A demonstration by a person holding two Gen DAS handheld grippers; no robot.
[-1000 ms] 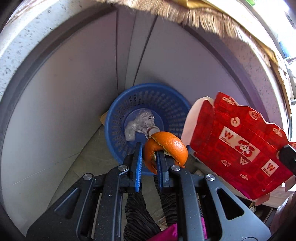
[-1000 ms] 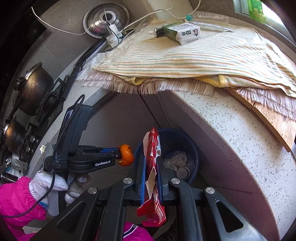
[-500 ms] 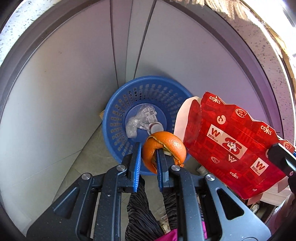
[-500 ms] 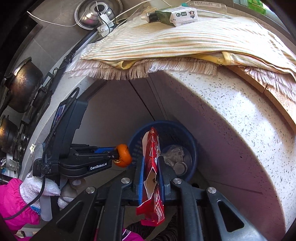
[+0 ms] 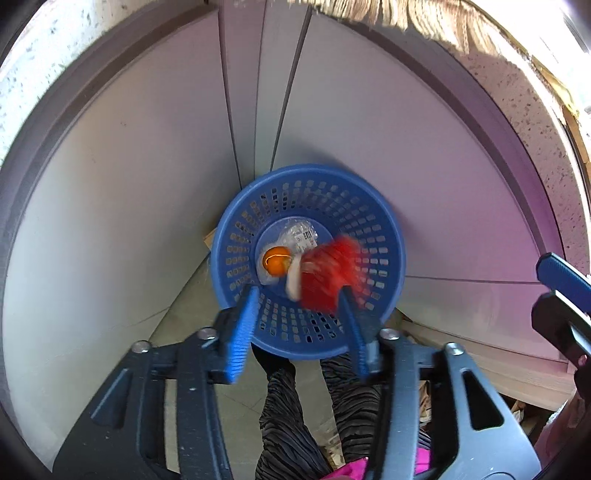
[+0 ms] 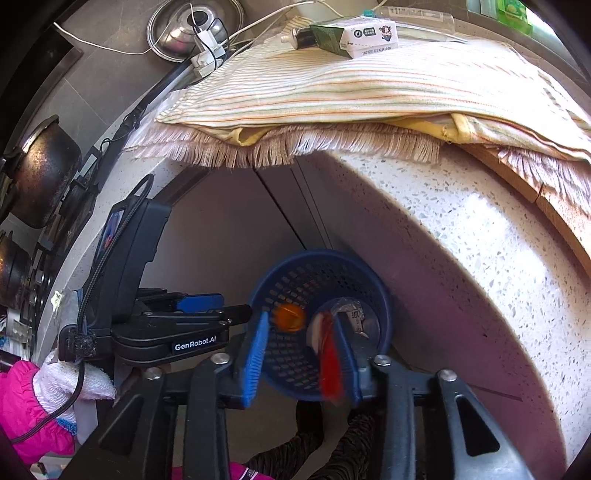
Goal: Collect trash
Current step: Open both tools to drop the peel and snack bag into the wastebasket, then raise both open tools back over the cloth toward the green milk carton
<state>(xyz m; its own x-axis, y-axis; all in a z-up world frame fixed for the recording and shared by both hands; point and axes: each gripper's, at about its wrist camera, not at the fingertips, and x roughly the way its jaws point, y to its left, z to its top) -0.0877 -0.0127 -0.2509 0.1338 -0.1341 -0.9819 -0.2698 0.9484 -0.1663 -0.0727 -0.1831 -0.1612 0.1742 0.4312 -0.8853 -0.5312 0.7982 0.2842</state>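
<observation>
A fringed striped cloth overhangs the speckled counter, a carton lying on it. Below, the blue basket holds an orange peel, a crumpled plastic bottle and a blurred red wrapper. The left hand-held gripper and right hand-held gripper both gape wide, empty.

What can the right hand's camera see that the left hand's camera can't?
Only the right wrist view shows the countertop: the striped cloth, a milk carton, a steel lid and a black pot. Only the left wrist view shows the cabinet doors straight on. Both show the blue basket holding the orange peel, the blurred red wrapper and a crumpled plastic bottle.
</observation>
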